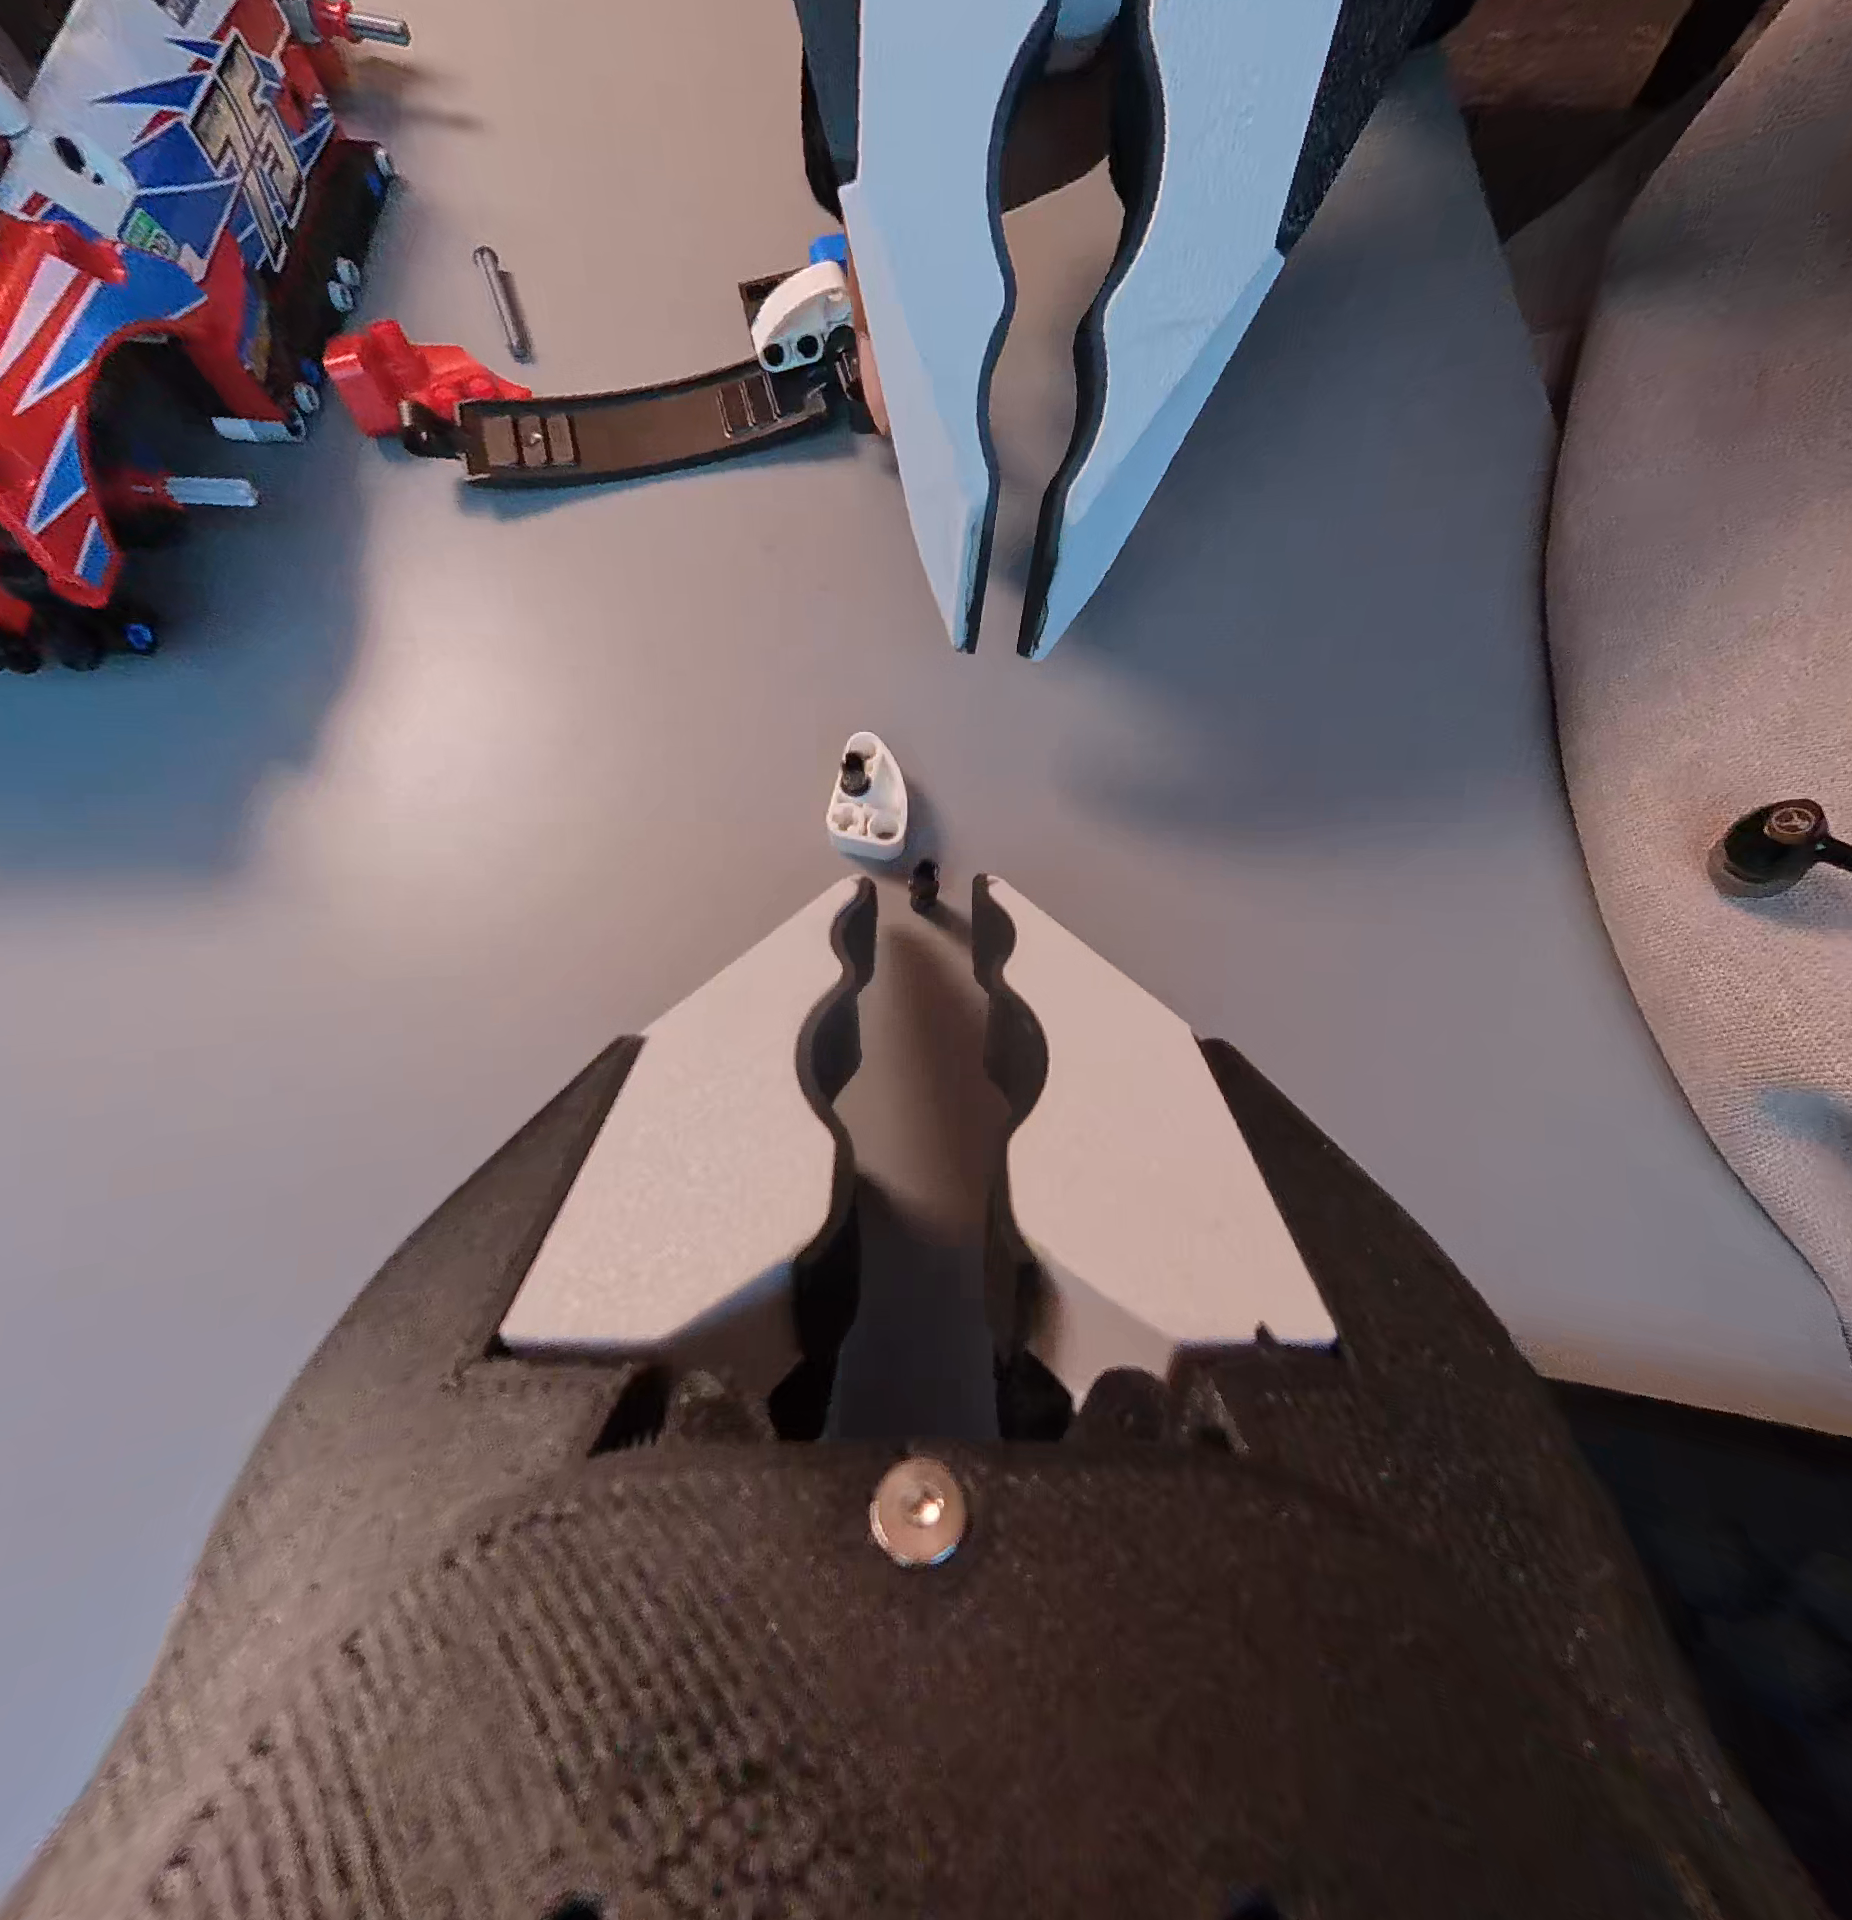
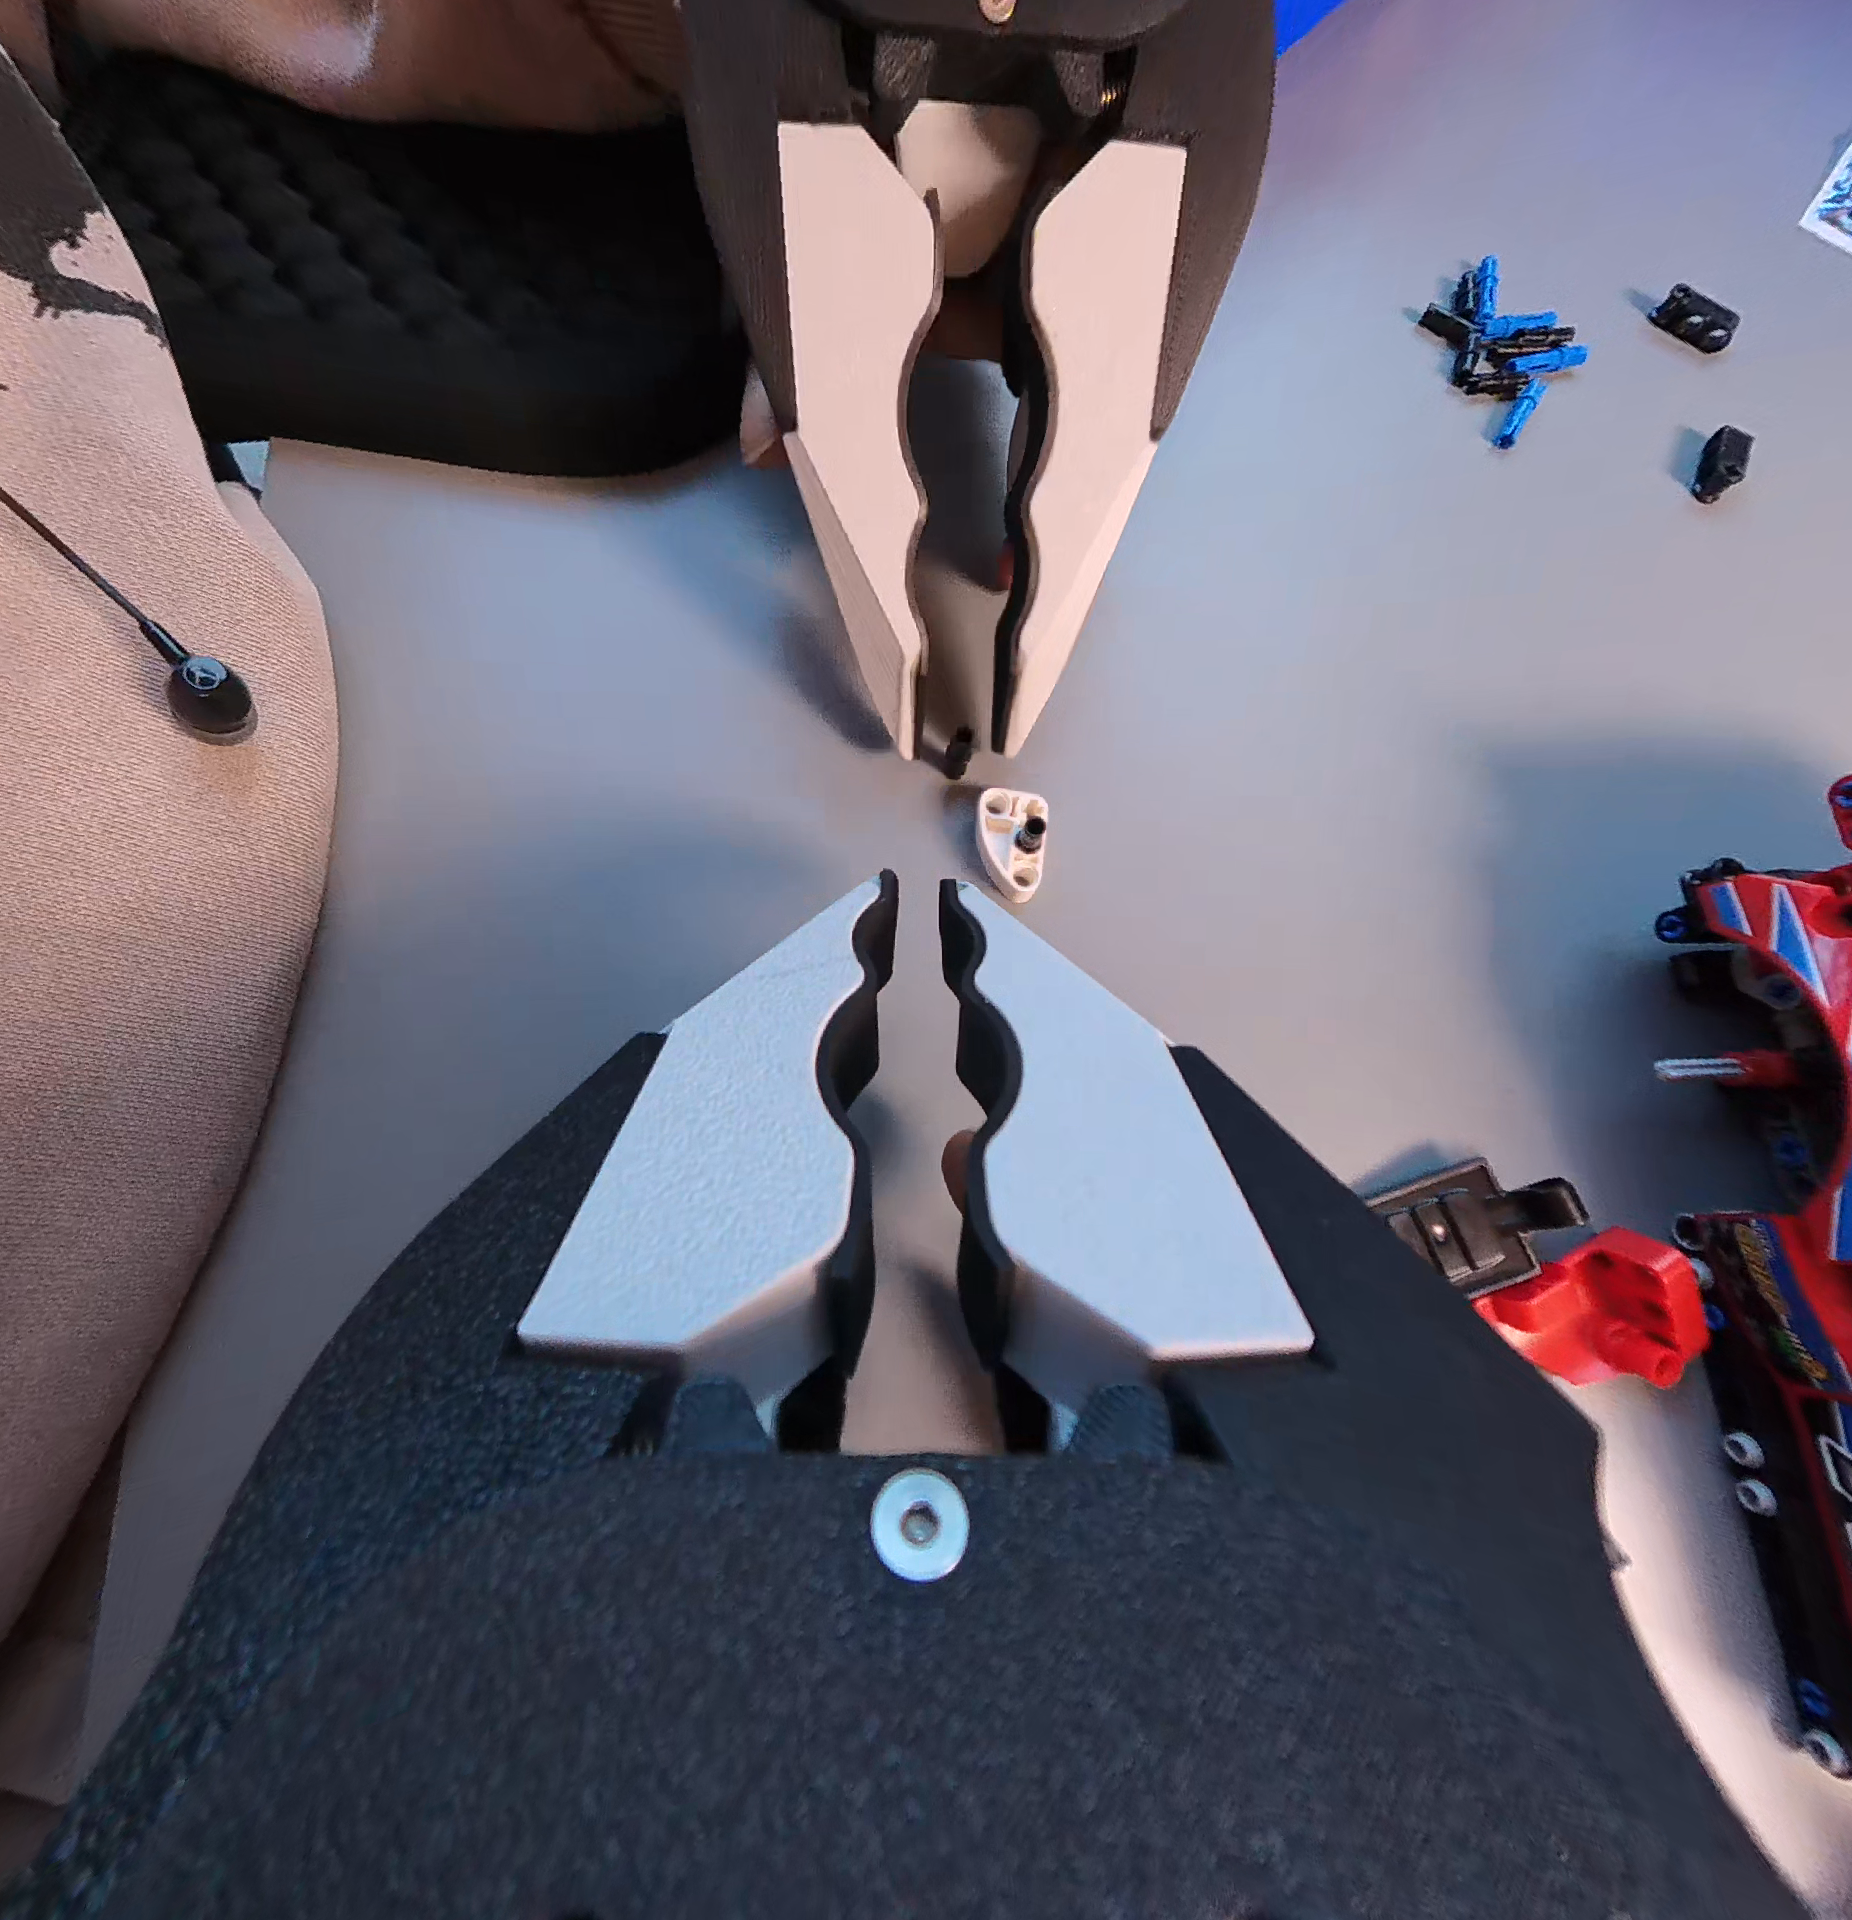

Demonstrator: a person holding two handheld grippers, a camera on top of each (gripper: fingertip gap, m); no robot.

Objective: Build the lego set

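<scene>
A small white Lego piece with a black pin stuck in it lies on the grey table; it also shows in the right wrist view. A loose black pin lies on the table between the tips of my left gripper, which is open and not touching it. In the right wrist view the left gripper comes from the top with the pin between its tips. My right gripper is empty, its jaws a narrow gap apart, just left of the white piece. It faces the left gripper from the top.
A red, blue and white Lego car stands at the table's side. A black curved part with a red block, a grey axle and another white piece lie near it. Blue and black pins lie farther off. A person's beige garment borders the table. Some 4 centimeters of space lies between my two pairs of fingers. The white piece is about 10 centimeters from my right fingertips.
</scene>
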